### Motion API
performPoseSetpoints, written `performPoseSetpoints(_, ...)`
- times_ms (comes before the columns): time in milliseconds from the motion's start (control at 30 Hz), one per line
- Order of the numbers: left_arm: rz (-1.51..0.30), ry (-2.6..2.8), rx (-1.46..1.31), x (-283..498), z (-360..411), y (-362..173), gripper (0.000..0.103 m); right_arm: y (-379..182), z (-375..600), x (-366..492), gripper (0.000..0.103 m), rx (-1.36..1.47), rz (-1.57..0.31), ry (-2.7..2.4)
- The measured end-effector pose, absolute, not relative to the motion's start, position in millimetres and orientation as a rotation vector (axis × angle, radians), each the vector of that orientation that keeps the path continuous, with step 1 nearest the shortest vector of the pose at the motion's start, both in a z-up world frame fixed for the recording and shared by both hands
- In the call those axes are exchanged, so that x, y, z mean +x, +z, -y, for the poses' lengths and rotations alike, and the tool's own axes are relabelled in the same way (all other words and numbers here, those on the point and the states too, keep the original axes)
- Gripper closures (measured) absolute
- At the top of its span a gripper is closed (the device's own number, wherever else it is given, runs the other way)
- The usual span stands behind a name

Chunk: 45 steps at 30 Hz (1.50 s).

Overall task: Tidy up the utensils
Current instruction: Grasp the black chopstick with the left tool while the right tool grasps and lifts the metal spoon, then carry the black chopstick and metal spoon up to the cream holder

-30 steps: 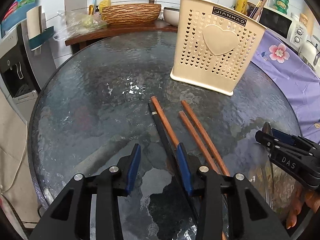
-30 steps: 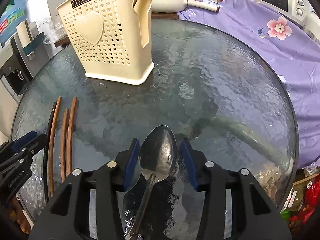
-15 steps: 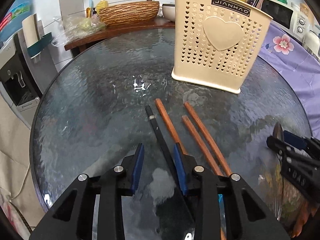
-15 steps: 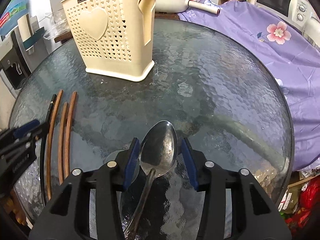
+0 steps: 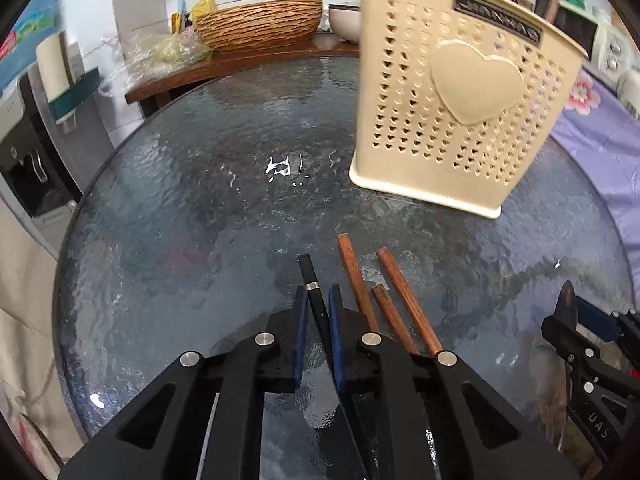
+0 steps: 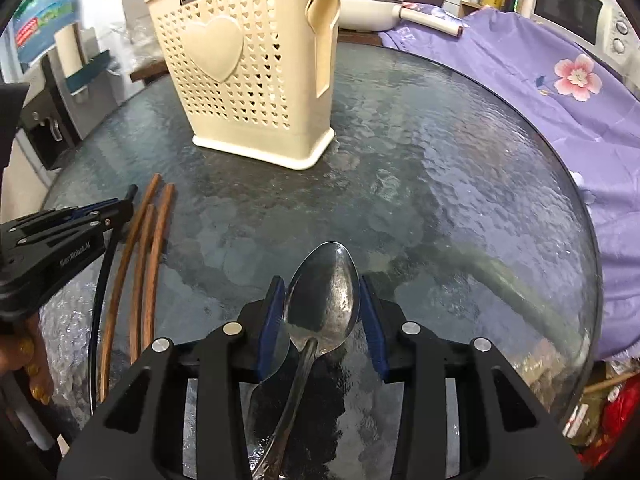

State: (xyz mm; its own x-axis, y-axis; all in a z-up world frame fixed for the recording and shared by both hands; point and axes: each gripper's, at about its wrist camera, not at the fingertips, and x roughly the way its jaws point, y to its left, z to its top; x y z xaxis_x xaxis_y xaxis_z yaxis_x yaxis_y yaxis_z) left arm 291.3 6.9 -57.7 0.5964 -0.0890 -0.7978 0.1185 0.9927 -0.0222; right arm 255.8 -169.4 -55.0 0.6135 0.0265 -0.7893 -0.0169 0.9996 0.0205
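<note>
1. Glass tabletop [image 5: 192, 216], cream utensil holder [image 5: 460, 92] standing ahead.
2. My left hand-held gripper [image 5: 319, 312] pinches the black chopstick [image 5: 310, 272], its length pointing at the holder.
3. My right hand-held gripper [image 6: 320, 306] is closing around the spoon [image 6: 324, 292].

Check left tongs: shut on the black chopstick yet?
Shut. The left tongs have their blue pads tight against the black chopstick; three brown chopsticks lie outside them.

Caddy [image 5: 460, 120]: cream, heart-shaped perforations. Chopsticks: three reddish-brown [image 5: 404, 300], one black [image 5: 314, 292] with silver band. Spoon [image 6: 324, 300]: tarnished silver. Counter [image 5: 200, 220]: dark rippled glass. Cloth [image 6: 540, 92], right: purple, pink flower.
</note>
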Motion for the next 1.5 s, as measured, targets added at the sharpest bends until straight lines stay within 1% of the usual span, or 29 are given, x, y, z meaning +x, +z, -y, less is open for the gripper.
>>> performPoseSetpoints(267,-0.908,-0.136,-0.034,289.9,-18.7,-53.9,0.096,-41.9,187.3,251.9,0.065,0.042,-0.842,0.090)
performPoseSetpoints(500,-0.838,-0.158,-0.087,277.5,-27.5,-26.6,0.096,-25.5,203.1,245.8,0.065,0.128,-0.817,0.156)
performPoseSetpoints(933,-0.700,-0.195,-0.122,245.1,-32.9,23.1,0.096,18.2,204.7,223.7,0.065,0.124,-0.721,0.200)
performPoseSetpoints(1500,-0.600,-0.261,-0.153,221.3,-42.0,62.9,0.096,59.7,197.5,212.1,0.065,0.109,-0.651,0.268)
